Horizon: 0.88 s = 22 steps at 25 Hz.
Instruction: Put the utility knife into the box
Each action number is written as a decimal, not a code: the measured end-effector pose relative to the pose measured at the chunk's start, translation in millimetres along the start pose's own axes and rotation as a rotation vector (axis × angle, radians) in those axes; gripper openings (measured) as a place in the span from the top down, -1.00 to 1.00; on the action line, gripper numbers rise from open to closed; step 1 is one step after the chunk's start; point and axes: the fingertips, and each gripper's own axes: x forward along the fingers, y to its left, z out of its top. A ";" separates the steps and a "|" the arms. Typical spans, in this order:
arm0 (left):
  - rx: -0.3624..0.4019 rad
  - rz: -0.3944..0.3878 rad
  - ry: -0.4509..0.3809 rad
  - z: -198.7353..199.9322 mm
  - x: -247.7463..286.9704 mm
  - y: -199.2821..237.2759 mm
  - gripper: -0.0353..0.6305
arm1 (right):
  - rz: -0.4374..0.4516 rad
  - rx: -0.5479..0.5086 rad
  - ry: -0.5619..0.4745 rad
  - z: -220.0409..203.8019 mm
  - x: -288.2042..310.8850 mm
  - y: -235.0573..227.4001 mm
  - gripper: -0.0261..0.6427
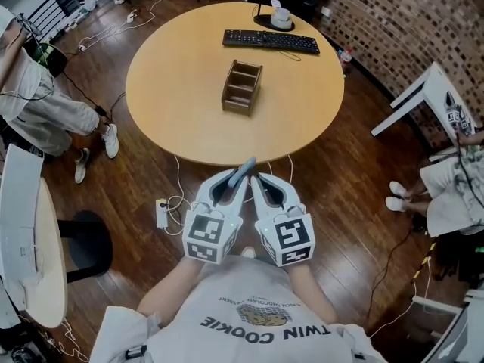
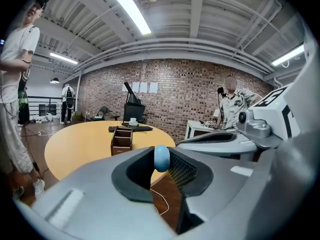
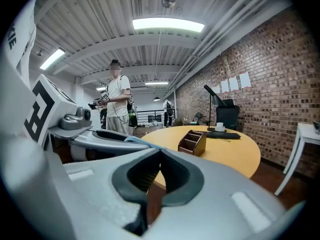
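Note:
In the head view both grippers hang side by side over the floor, just short of the round wooden table's point(image 1: 166, 104) near edge. My left gripper point(image 1: 240, 174) is shut on the blue-grey utility knife point(image 1: 246, 166), whose tip pokes out past the fingertips toward the table. In the left gripper view the knife's rounded blue end point(image 2: 161, 157) sits between the jaws. My right gripper point(image 1: 261, 181) is shut with nothing in it; its jaws meet in the right gripper view point(image 3: 159, 154). The brown compartmented box point(image 1: 242, 88) stands upright mid-table, also seen ahead as the box point(image 2: 121, 140) and the box point(image 3: 193, 142).
A black keyboard point(image 1: 271, 41) and a white cup point(image 1: 281, 18) lie at the table's far edge. A power strip point(image 1: 162, 212) and cables lie on the floor below the grippers. A person point(image 1: 38, 104) stands at the left, another sits at the right point(image 1: 454, 187) by a white table point(image 1: 423, 100).

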 end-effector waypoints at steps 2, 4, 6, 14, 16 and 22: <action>0.005 -0.012 0.001 4.6 10.2 14.4 0.66 | -0.010 0.000 0.005 5.8 16.4 -4.4 0.92; 0.009 -0.022 0.001 10.8 20.5 28.6 0.67 | -0.017 0.001 0.007 12.4 33.2 -8.4 0.92; 0.012 -0.036 0.002 17.3 32.5 42.2 0.67 | -0.027 -0.006 0.009 19.6 49.5 -13.9 0.92; 0.079 -0.104 0.038 22.5 68.9 102.7 0.66 | -0.095 -0.021 0.041 34.4 109.2 -26.2 0.92; 0.113 -0.134 0.058 21.2 79.2 114.6 0.66 | -0.123 -0.022 0.045 37.4 122.8 -31.4 0.92; 0.232 -0.217 0.120 21.0 110.3 140.2 0.66 | -0.174 -0.033 0.067 48.4 153.6 -44.6 0.92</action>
